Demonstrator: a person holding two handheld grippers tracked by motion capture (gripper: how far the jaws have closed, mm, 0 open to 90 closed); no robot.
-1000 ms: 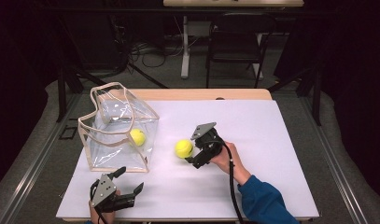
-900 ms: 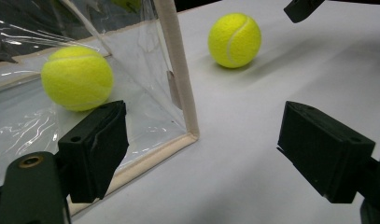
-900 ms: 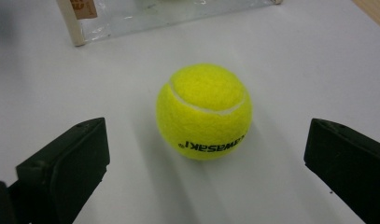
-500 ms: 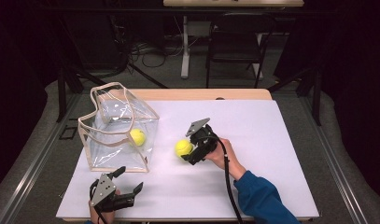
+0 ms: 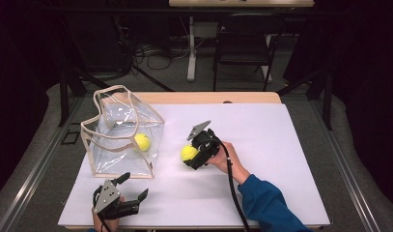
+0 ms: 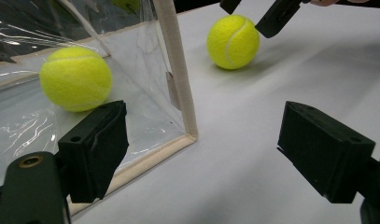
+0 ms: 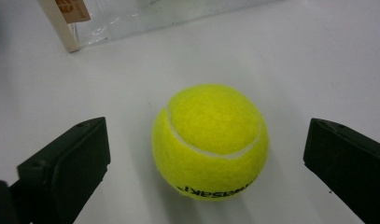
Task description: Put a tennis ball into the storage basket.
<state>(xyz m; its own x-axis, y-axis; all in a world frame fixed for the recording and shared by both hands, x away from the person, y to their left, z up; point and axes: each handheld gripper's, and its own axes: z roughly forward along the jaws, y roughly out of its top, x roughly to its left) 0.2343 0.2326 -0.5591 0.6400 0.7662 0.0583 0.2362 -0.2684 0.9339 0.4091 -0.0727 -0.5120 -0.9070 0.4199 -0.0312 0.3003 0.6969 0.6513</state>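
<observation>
A yellow tennis ball (image 5: 188,152) rests on the white table mat (image 5: 281,159) near its middle. My right gripper (image 5: 194,153) is open, with a jaw on each side of that ball (image 7: 210,142) and a gap on both sides. A second tennis ball (image 5: 142,141) lies inside a clear plastic bag (image 5: 114,140) with beige trim at the left. My left gripper (image 5: 131,186) stands open near the front left edge, just in front of the bag's corner (image 6: 190,133), holding nothing. In the left gripper view the bagged ball (image 6: 75,78) sits behind the plastic and the loose ball (image 6: 233,42) lies farther off.
The bag's handles (image 5: 112,92) stand up over its open top. A bare wooden strip of table (image 5: 208,97) runs along the far edge. Beyond it are a dark chair (image 5: 242,43) and cables on the floor. A blue sleeve (image 5: 266,203) comes in from the bottom right.
My right gripper has shifted a little left and away, closing in around the loose ball, which has stayed put. The left gripper and the bag have not moved.
</observation>
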